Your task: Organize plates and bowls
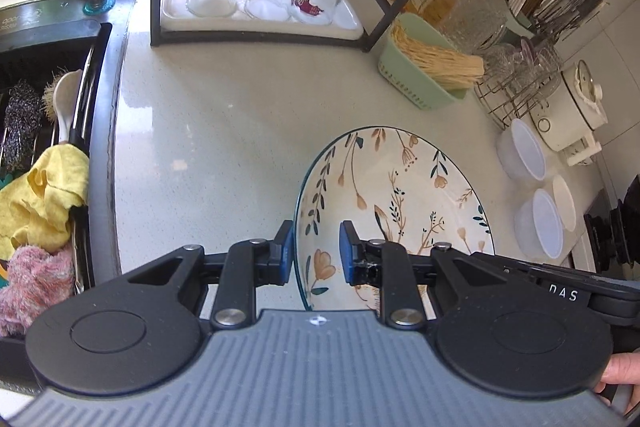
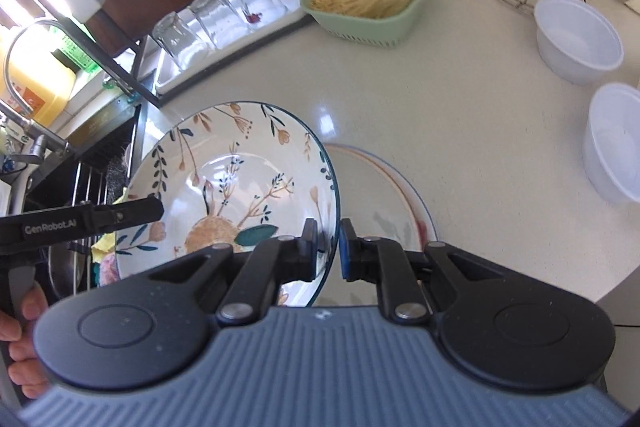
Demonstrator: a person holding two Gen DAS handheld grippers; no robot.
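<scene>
Gripping floral plate [image 2: 240,179] with both tongs [image 1: 316,253] [image 2: 329,247], striped plate [image 2: 384,195] beneath, plastic bowls [image 2: 578,39] right.

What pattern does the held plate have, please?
The plate is white with tan flowers, dark leaves and a blue rim, clearest in the right wrist view.

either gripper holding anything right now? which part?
Both hold the same floral plate by its rim: the left gripper on one edge, the right gripper on the opposite edge. It's above a second plate on the counter.
</scene>
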